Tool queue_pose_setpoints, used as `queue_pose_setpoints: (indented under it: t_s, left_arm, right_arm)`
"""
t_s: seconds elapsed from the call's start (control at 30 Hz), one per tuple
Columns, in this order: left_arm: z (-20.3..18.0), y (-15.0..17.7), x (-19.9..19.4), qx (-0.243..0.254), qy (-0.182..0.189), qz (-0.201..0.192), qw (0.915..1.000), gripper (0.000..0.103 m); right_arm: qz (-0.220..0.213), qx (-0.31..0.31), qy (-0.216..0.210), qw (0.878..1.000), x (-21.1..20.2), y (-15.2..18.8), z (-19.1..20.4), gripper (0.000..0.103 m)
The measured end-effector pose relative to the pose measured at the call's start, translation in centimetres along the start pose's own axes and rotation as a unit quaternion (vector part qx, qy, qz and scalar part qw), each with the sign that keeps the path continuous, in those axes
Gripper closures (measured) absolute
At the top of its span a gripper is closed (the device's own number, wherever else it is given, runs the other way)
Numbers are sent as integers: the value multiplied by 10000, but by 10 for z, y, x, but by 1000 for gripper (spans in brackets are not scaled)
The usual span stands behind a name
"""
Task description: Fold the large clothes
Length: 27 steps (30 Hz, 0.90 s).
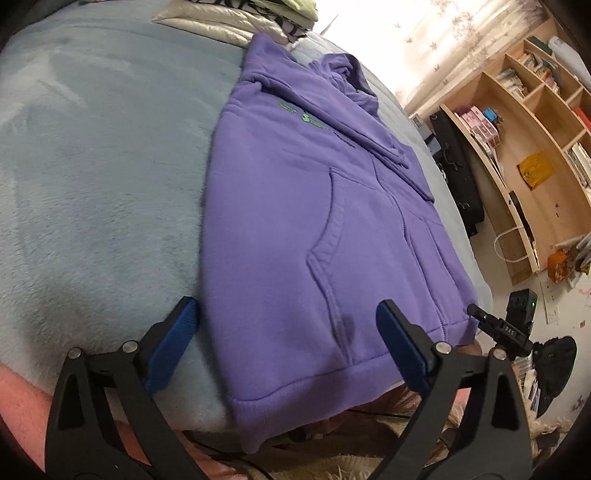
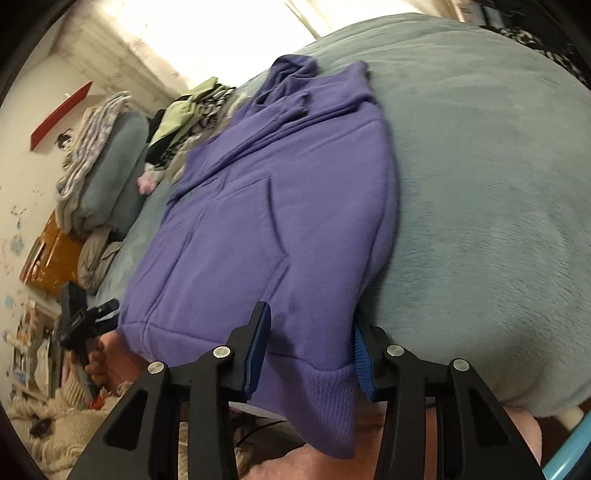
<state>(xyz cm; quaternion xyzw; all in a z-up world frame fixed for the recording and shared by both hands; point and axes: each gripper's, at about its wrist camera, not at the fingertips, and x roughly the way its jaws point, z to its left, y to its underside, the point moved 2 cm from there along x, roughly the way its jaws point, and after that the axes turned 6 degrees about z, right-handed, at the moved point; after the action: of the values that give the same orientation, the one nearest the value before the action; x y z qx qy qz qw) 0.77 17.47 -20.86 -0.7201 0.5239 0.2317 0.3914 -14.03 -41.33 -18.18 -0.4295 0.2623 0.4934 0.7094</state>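
Note:
A purple hoodie (image 1: 295, 206) lies front-up on a blue-grey fleece bed cover (image 1: 92, 177), sleeves folded in, kangaroo pocket showing, hem hanging over the bed's near edge. My left gripper (image 1: 288, 314) is open, its blue-padded fingers straddling the hem's left corner area without gripping. In the right wrist view the hoodie (image 2: 266, 221) fills the middle. My right gripper (image 2: 312, 332) is open, with the hem's ribbed right corner (image 2: 332, 398) hanging between its fingers. The right gripper also shows in the left wrist view (image 1: 498, 325).
A pile of folded clothes (image 1: 240, 18) lies at the far end of the bed (image 2: 498, 184). A wooden bookshelf (image 1: 535, 147) stands on the right of the floor. Pillows and bedding (image 2: 99, 166) are stacked beside the bed. A cream shaggy rug (image 2: 55, 424) lies below.

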Motion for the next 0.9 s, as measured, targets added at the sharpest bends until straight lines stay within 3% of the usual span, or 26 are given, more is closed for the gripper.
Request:
queue_pose_setpoints:
  t_s: [0.2,0.4,0.47,0.5,0.53,0.57,0.7,0.87,0.9]
  left_arm:
    - [-16,-3,21,386,-219,157,9989,3]
    - [-23,-1,27,637,-408,97,9971,3]
    - [-23,0,22,610,-303,13,9977,18]
    - [-22,0,18,583,-255,-24,9980,40]
    - [-20,1,16,515,-165,-33,9985,52]
    - [-15,0,13,360,16,-49,9993,55]
    - [-5,-5,18,112,371,3,9992,54]
    - [-20,-10,29,412,135,-100,9990,47]
    - [-22,-10,30,438,96,-146,9989,58]
  right_arm:
    - [225,77,98,9997,16,-12,5,61]
    - [323,99,159,9993,39,-27,18,61]
    - [306,117,133,9994,42,-30,23,61]
    - [288,113,108,9995,42,-29,24,63]
    - [263,82,73,9996,39,-28,26,68]
    - [249,-20,-78,9997,39,-27,32,79]
    - [306,-172,-126,9993,41,-29,38,80]
    - [387,5,-83,9992,54,-38,38,80]
    - [372,-11,-19,9993,57,-39,41,80]
